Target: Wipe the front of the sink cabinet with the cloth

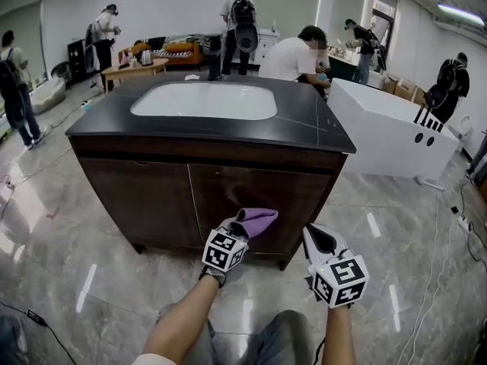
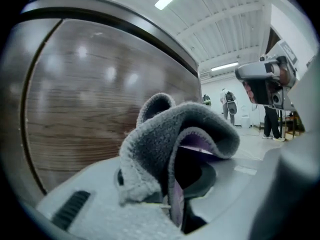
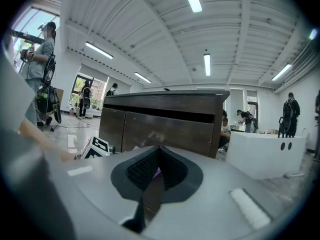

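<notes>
The dark wooden sink cabinet (image 1: 167, 196) stands in front of me, with a black top and a white basin (image 1: 204, 99). My left gripper (image 1: 237, 233) is shut on a purple cloth (image 1: 256, 220), held up close to the right-hand door. In the left gripper view the grey-purple cloth (image 2: 170, 134) bulges out of the jaws beside the wood-grain door (image 2: 85, 99); whether it touches is unclear. My right gripper (image 1: 319, 239) hangs to the right, short of the cabinet, shut and empty. In its own view the pads (image 3: 145, 169) meet, with the cabinet (image 3: 165, 124) beyond.
A white bathtub-like unit (image 1: 388, 128) stands right of the cabinet. Cables (image 1: 460, 223) trail over the glossy tiled floor at right. Several people stand at the back near a low wooden table (image 1: 137, 71). My knees are at the bottom edge.
</notes>
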{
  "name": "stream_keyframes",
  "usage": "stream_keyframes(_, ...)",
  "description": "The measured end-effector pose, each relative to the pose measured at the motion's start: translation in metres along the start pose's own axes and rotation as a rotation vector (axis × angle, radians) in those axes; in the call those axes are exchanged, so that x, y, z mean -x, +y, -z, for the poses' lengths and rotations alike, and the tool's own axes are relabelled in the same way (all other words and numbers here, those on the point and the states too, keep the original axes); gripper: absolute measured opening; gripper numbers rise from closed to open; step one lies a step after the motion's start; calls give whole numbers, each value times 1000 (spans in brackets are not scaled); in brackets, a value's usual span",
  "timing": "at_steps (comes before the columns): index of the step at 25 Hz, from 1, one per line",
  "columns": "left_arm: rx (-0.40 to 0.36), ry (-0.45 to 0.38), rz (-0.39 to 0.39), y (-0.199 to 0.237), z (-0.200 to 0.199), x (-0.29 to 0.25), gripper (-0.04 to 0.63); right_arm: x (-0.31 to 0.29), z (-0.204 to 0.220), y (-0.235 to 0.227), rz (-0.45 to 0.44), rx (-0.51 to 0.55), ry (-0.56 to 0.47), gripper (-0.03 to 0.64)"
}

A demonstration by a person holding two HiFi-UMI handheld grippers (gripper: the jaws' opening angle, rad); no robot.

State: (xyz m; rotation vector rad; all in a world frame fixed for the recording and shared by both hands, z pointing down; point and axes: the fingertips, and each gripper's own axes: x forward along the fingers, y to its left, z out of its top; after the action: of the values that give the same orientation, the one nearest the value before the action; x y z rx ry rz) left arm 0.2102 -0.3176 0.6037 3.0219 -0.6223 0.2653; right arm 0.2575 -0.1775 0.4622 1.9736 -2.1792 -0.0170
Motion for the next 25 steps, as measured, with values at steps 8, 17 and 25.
stream_keyframes(8, 5, 14, -55, 39, 3, 25, 58, -34, -6, 26, -69, 0, -8, 8)
stream_keyframes(17, 97, -22, -97, 71, -2, 49, 58, -73, -17, 69, -171, -1, -25, 8)
stream_keyframes(25, 115, 28, -157, 112, 23, 82, 60, -98, -23, 91, -209, -6, -34, 8)
